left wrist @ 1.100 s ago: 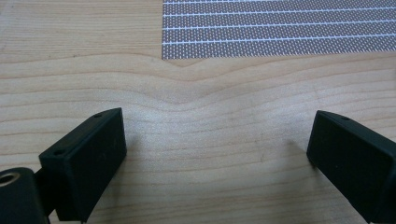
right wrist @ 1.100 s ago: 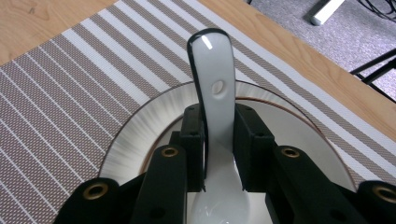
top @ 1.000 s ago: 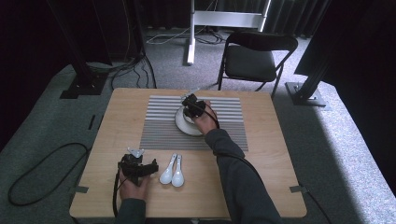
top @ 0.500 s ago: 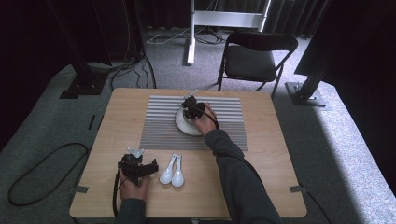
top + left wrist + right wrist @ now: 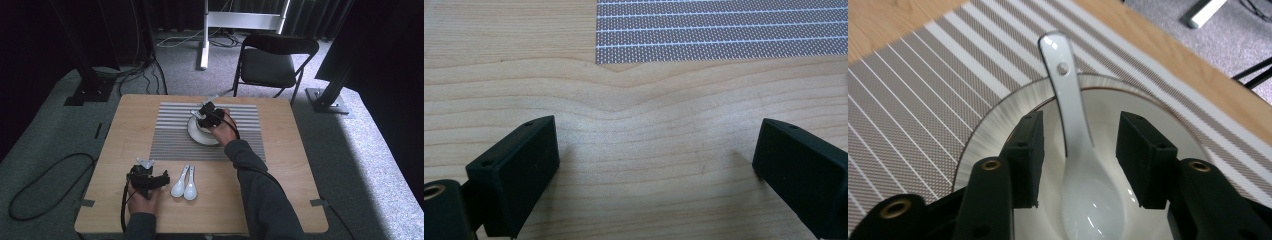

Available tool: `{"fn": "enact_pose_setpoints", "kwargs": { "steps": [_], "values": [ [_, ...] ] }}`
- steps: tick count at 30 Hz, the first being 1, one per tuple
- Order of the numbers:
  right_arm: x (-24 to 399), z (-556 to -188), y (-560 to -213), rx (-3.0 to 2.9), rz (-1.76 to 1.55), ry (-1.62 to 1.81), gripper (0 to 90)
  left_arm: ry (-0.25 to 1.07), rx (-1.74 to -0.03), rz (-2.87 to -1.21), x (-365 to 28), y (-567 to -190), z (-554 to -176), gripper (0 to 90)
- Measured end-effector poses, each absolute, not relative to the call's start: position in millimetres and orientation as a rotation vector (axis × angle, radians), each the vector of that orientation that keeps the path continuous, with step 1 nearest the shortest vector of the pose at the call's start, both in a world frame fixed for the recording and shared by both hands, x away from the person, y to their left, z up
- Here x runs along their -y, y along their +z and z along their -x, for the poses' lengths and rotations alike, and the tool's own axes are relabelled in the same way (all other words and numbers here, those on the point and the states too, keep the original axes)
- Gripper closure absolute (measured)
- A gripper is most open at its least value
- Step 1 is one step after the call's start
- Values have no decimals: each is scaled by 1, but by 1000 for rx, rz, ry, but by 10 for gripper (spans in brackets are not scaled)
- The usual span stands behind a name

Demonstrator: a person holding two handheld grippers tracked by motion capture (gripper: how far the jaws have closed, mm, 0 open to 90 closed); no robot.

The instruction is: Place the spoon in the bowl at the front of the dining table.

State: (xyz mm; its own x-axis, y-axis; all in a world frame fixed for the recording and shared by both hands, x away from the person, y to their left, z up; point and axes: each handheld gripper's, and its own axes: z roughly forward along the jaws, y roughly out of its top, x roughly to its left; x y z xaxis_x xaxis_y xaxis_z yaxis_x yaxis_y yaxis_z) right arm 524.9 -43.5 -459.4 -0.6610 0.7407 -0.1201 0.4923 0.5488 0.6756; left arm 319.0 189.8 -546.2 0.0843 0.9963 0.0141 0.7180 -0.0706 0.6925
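A: Where do we have the right gripper [image 5: 1079, 160]?

B: Over the white ceramic bowl with the ribbed rim [image 5: 998, 135], which sits on the grey striped woven placemat [image 5: 175, 135] toward the far middle of the pale wooden table [image 5: 300, 190]. Our jaws are parted, one on each side of the white ceramic soup spoon [image 5: 1075, 150] lying in the bowl. We see a gap on both sides of the spoon's neck, so nothing is gripped. Its handle runs out over the far rim of the bowl.

A: And the left gripper [image 5: 654, 160]?

B: Down at the near left of the table, held in the left hand [image 5: 142, 200]. Its jaws are spread wide over bare wood, with nothing between them. The near edge of the placemat crosses the top of the left gripper view, well ahead of the jaws.

A: What lies close by?

B: Two more white ceramic spoons [image 5: 184, 183] side by side, just right of the left gripper in the high view, near the table's front edge.

A: Free room?

B: The right half of the table is bare wood, and so is the left strip beside the placemat. Beyond the far edge stands a black folding chair [image 5: 272, 62].
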Motion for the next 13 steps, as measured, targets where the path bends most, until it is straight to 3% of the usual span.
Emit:
{"fn": "enact_pose_setpoints", "kwargs": {
  "steps": [13],
  "values": [
    [72,-526,-450,-2345,-1107,1000,504,694,-1686,-1847,-190,-546,-319,50]
  ]
}}
